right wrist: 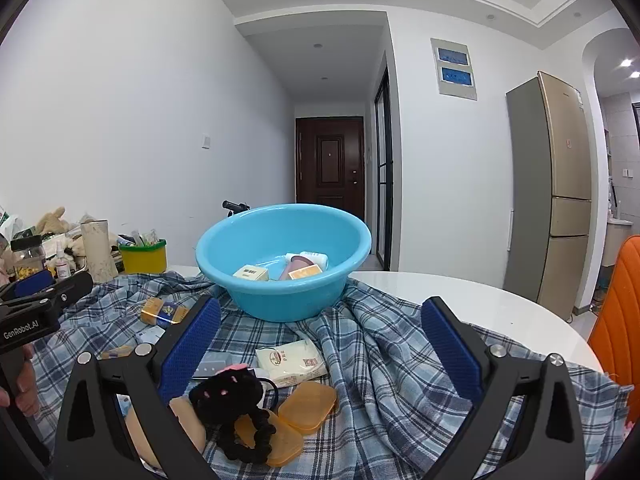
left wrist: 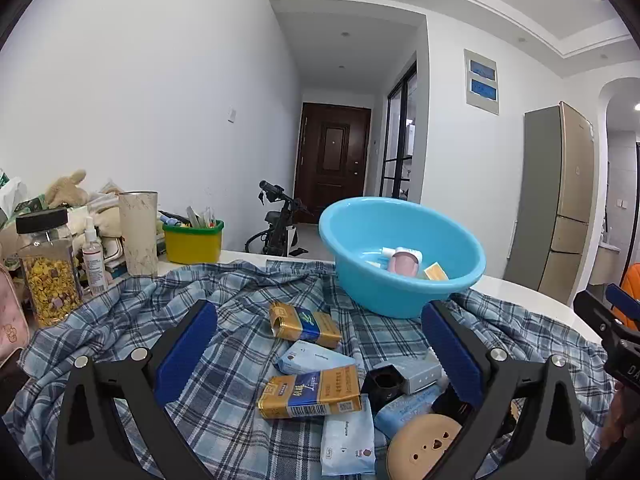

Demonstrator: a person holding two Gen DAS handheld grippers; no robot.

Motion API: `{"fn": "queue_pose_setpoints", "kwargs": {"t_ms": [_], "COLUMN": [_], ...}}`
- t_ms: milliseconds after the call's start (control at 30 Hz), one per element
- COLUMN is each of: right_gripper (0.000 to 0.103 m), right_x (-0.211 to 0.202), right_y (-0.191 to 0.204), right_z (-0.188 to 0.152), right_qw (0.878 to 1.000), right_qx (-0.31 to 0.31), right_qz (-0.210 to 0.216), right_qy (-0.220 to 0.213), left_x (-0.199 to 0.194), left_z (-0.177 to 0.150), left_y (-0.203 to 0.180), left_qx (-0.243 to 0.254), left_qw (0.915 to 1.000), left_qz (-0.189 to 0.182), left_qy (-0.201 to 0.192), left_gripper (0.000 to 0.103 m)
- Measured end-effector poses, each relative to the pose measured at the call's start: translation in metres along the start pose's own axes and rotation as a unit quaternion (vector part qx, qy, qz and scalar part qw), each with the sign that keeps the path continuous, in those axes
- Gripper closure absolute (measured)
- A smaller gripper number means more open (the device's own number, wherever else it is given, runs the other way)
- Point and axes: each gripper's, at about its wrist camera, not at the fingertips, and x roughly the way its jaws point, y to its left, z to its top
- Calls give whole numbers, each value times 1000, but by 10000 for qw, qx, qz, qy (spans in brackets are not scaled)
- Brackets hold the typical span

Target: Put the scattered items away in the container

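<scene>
A blue basin (left wrist: 400, 256) stands on a plaid cloth (left wrist: 248, 288) and holds several small boxes and tubes; it also shows in the right wrist view (right wrist: 284, 256). My left gripper (left wrist: 320, 344) is open and empty above two gold-and-blue packs (left wrist: 306, 322) (left wrist: 310, 392), pale blue sachets (left wrist: 314, 360), a black cube (left wrist: 382, 384) and a tan round case (left wrist: 424, 446). My right gripper (right wrist: 320, 336) is open and empty above a white tissue pack (right wrist: 290, 360), a black plush scrunchie (right wrist: 236, 404) and two orange soap-shaped cases (right wrist: 308, 402).
At the back left stand a cereal jar (left wrist: 48, 268), a spray bottle (left wrist: 93, 258), a beige tumbler (left wrist: 139, 236) and a yellow bin (left wrist: 194, 240). The white table's edge (right wrist: 500, 304) curves right, with an orange chair (right wrist: 620, 320) beyond it.
</scene>
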Motion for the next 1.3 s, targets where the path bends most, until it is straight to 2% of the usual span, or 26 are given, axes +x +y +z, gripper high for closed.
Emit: {"fn": "queue_pose_setpoints", "kwargs": {"t_ms": [267,500,733,867,1300], "right_gripper": [3,3,3,3,1], "right_x": [6,7,24,35,34], "right_y": [10,16,11,-2,-1], "right_z": [-8,-13,-16,-19,-20], "right_qw": [9998,9991,9988,9977,9973], "right_qx": [-186,-405,-306,29,31], "right_qz": [41,-14,-112,-158,-286], "right_qy": [-70,-100,358,665,670], "left_x": [1,4,20,20,19], "left_z": [-6,-20,-23,-24,-24], "left_y": [-10,-18,-14,-18,-19], "left_qx": [270,507,376,464,471], "left_qw": [9995,9986,9989,9985,9985], "left_qz": [-55,51,43,-10,-8], "left_qy": [-146,-154,262,274,276], "left_gripper": [0,0,0,0,0]}}
